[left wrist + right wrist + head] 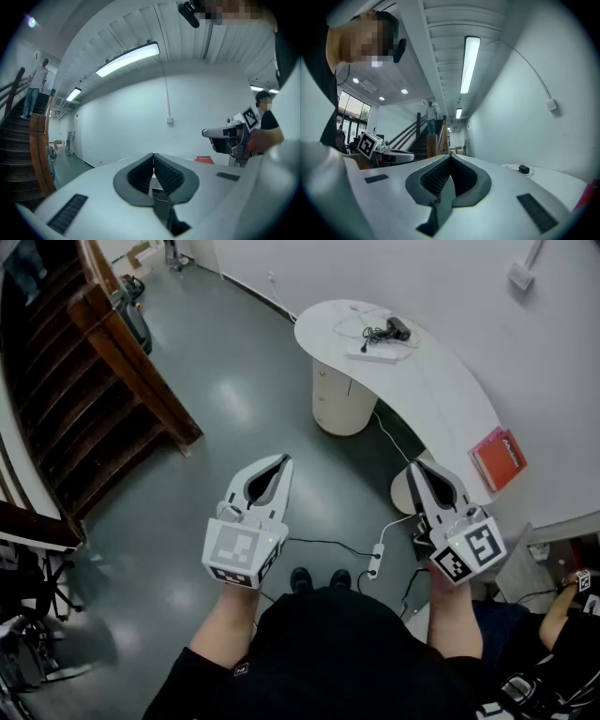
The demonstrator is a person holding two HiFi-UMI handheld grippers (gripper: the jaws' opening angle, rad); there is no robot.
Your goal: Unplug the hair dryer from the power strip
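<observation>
White worktop (450,395) far at 1 o'clock — hair dryer (396,329), power strip (372,354). Left gripper (283,459), right gripper (415,466) closed, empty — approach, pin strip, unplug straight.

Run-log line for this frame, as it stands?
left hand-held gripper: shut, empty | right hand-held gripper: shut, empty | hair dryer: on table by power strip, untouched

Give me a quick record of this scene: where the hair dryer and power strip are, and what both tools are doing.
table: white, curved, along the wall
hair dryer: black, on the table's far end
power strip: white, beside the hair dryer, cords around it; plug too small to tell
left tool: shut, empty, over the floor
right tool: shut, empty, short of the hair dryer
red book: on the table's near end
</observation>
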